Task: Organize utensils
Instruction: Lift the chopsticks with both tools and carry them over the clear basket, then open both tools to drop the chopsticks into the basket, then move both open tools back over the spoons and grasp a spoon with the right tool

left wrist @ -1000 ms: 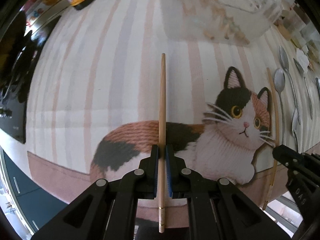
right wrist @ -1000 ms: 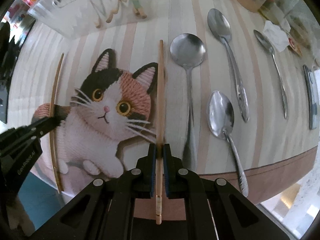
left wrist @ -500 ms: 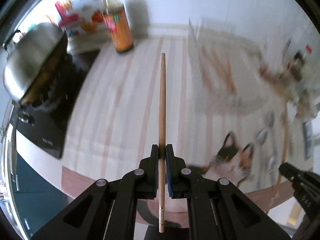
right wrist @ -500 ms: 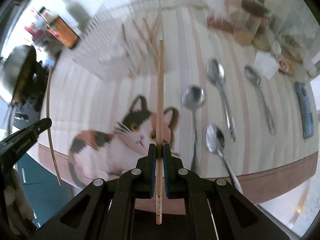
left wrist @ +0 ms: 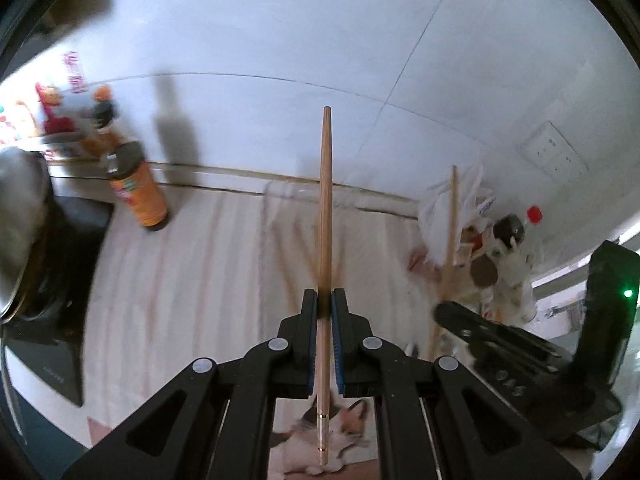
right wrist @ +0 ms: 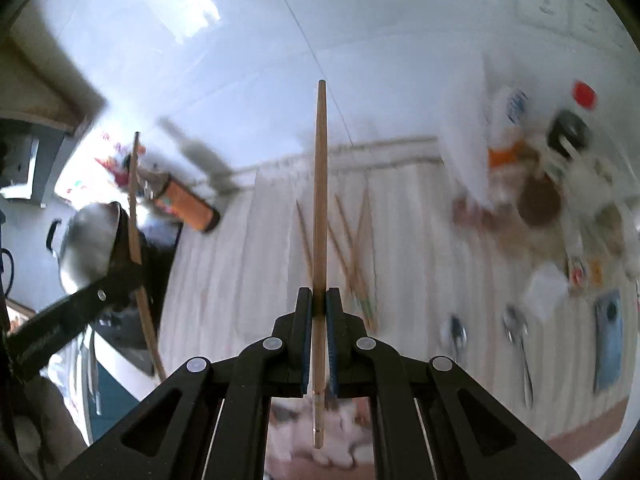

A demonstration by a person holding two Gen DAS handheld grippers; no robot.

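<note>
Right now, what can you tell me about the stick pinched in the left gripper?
The chopstick is a slim, light brown stick that looks like wood or bamboo, tapering to a thin tip at its far end, with a gold-coloured band near its thick end. The left gripper is shut on it, blue pads pressing its lower half. It is off the table, pointing straight out from the gripper; nothing else touches it.

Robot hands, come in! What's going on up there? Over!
Left gripper shut on left chopstick. Right gripper shut on right chopstick. Both off the table. Nothing blocking.
</note>
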